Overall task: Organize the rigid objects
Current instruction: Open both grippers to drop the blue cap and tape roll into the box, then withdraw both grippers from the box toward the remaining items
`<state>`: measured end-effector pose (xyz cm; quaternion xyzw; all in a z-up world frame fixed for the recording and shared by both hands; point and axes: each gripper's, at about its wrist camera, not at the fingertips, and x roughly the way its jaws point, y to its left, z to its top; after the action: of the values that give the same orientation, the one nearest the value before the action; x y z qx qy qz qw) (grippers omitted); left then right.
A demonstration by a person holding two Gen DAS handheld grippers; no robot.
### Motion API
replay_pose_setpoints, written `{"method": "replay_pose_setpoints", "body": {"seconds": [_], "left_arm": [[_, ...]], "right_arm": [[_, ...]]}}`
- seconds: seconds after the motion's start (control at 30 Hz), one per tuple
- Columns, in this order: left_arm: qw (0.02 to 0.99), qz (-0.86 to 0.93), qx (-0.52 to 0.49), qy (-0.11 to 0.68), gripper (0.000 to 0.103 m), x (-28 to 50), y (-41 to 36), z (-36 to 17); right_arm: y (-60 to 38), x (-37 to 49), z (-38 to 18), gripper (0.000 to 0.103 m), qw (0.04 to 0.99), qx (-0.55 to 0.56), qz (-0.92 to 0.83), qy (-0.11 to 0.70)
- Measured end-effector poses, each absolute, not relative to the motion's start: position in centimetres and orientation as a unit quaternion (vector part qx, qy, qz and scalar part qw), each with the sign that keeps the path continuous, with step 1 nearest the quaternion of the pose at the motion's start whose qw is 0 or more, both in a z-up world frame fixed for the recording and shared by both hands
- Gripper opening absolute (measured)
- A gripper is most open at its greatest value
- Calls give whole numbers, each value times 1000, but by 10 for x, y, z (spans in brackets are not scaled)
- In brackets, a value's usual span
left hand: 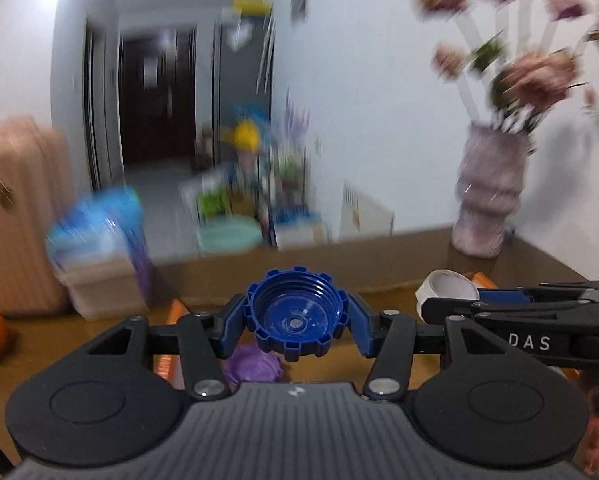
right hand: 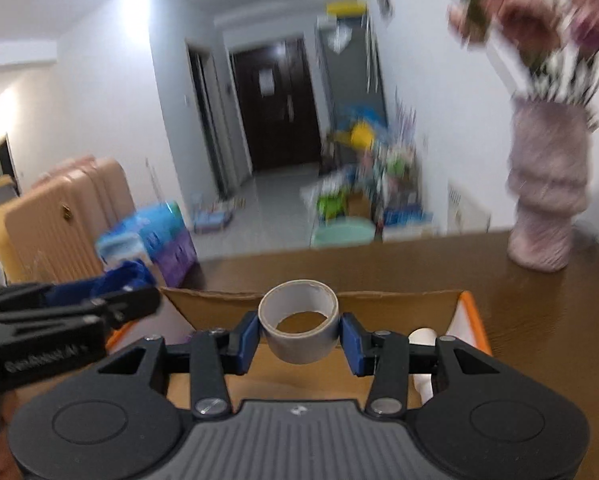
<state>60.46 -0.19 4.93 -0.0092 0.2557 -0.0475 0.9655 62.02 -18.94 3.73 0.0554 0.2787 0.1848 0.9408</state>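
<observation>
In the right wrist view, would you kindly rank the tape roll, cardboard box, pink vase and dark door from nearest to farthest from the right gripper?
1. Tape roll: gripped between the right gripper's pads.
2. Cardboard box: just beneath and ahead.
3. Pink vase: far right, on the brown table.
4. Dark door: end of the hallway.

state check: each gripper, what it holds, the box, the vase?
left gripper: shut on blue cap
blue cap: held, open side facing camera
right gripper: shut on tape roll
tape roll: held above the box, hole facing up
cardboard box: open, white item inside
vase: upright on table, holding flowers
</observation>
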Motion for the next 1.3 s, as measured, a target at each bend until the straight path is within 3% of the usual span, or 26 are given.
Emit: {"method": "replay_pose_setpoints", "body": {"seconds": [0.13,0.27,0.33,0.4,0.53,0.67,0.97,1.17,1.3], "left_arm": [[930,-66,17,361,54,674,-6,16],[894,-100,-25,437,56,706,3,-6],[890,-105,-35,442,65,708,6,-10],[891,-100,-39,440,69,708,6,-12],[897,-96,-32,431,79,706,4,-9],[898,-96,-16,429,81,695,1,6],[914,-97,13,393,91,629,15,75],[948,-60,7,313,102,555,28,116],[969,-44,23,243,103,504,29,130]], "right_arm": [[-187,685,11,44,910,51,172,374],[-188,722,-13,45,878,76,159,446],[-187,723,-18,53,873,82,169,451],[-185,725,-17,61,875,76,160,451],[-185,726,-18,63,877,75,156,448],[-187,717,-11,72,881,61,152,444],[-200,669,59,79,899,39,142,412],[-208,598,105,86,919,65,174,348],[-205,553,116,86,934,52,168,312]]}}
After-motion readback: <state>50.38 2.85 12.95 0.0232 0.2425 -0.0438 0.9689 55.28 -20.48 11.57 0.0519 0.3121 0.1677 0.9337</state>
